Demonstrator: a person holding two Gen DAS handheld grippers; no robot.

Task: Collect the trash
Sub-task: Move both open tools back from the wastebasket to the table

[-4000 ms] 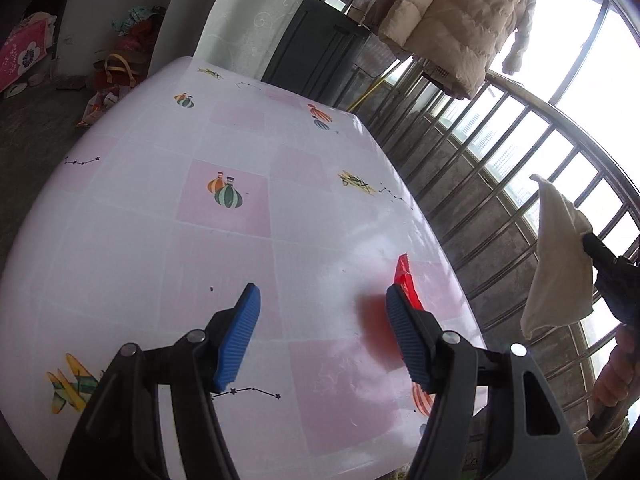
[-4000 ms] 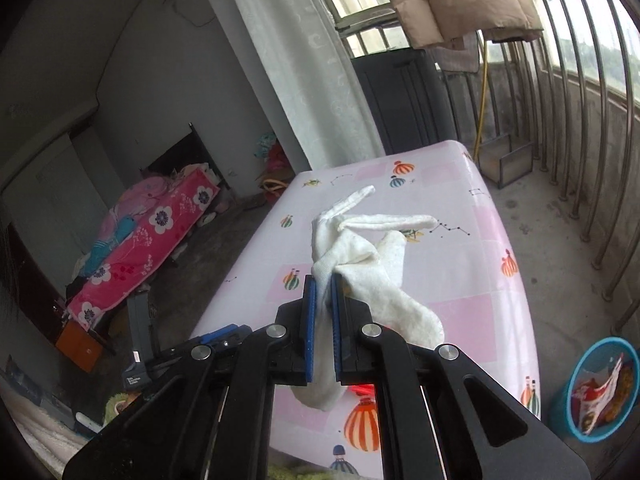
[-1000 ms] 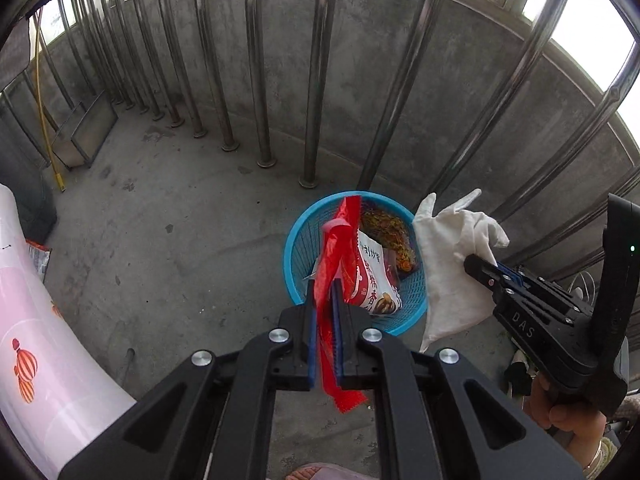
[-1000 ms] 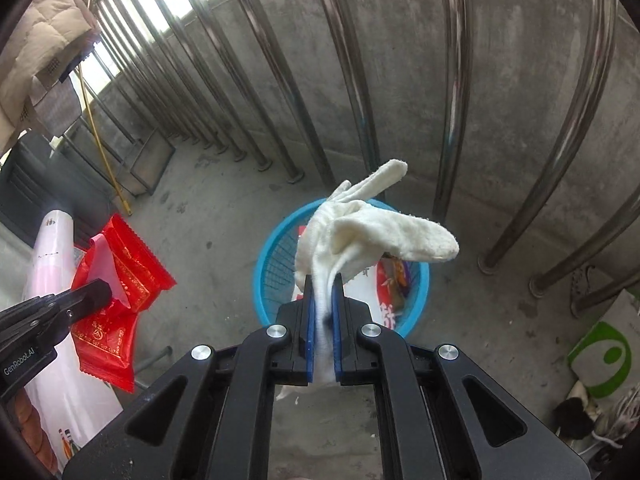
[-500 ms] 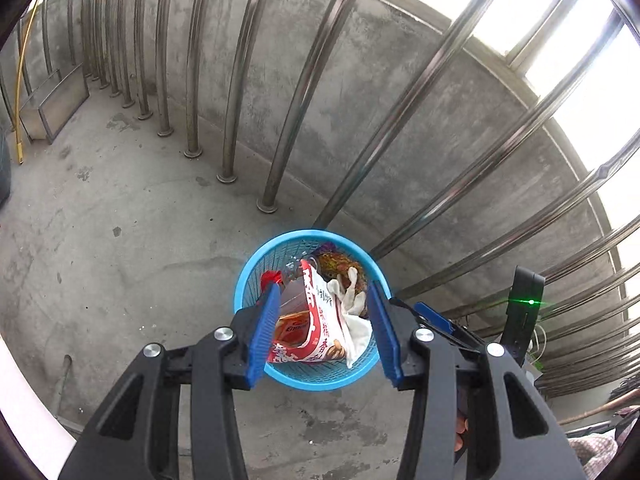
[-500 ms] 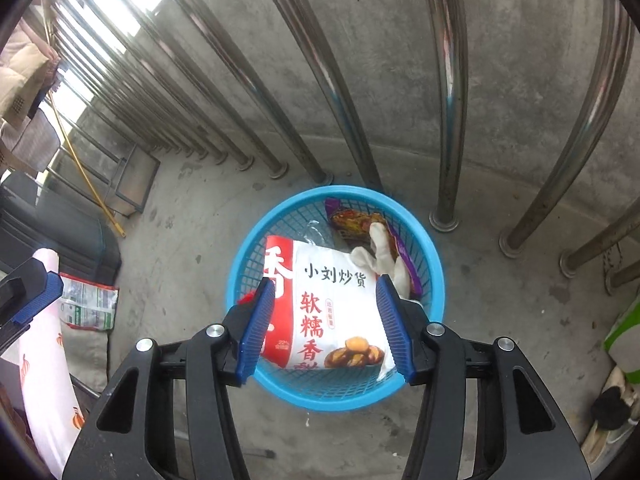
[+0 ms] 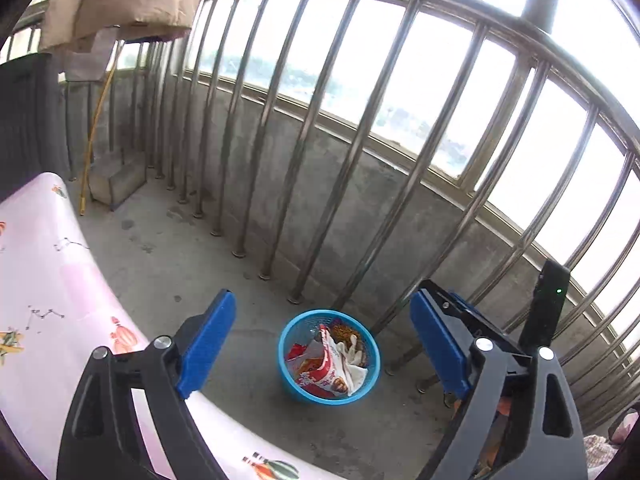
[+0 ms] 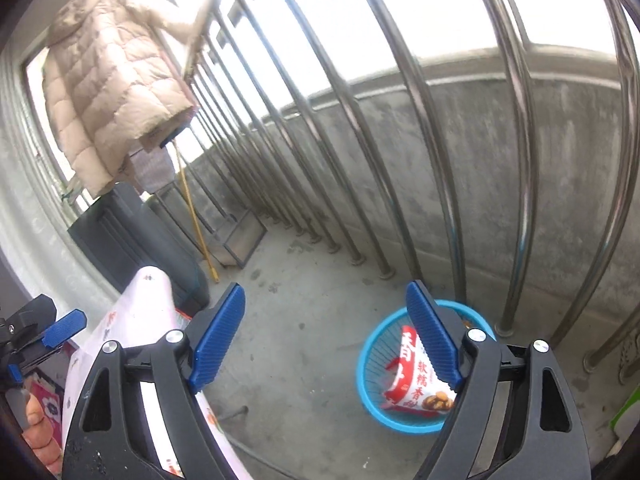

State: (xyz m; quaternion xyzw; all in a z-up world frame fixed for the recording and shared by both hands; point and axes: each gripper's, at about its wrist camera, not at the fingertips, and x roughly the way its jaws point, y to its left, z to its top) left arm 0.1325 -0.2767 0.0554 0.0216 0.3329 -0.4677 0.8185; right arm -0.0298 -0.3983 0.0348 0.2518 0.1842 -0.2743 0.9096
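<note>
A beige puffer coat (image 8: 116,80) hangs above the steel railing (image 7: 360,120), beside a pink-clothed table (image 7: 52,280).

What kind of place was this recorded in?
Likely an enclosed home balcony: tall steel railing bars above a low concrete wall, a beige padded coat hung up high, and a bare concrete floor with a blue plastic waste basket.

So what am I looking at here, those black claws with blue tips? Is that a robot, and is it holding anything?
No robot: a person carries a hand-held gripper in each hand, each with a camera looking along its blue fingers. One picture is from the left gripper, the other from the right gripper. Both are opening, with nothing between their jaws. On the concrete floor by the railing stands a blue basket holding a red-and-white snack bag and a white cloth. The pink patterned table is at the left.
</note>
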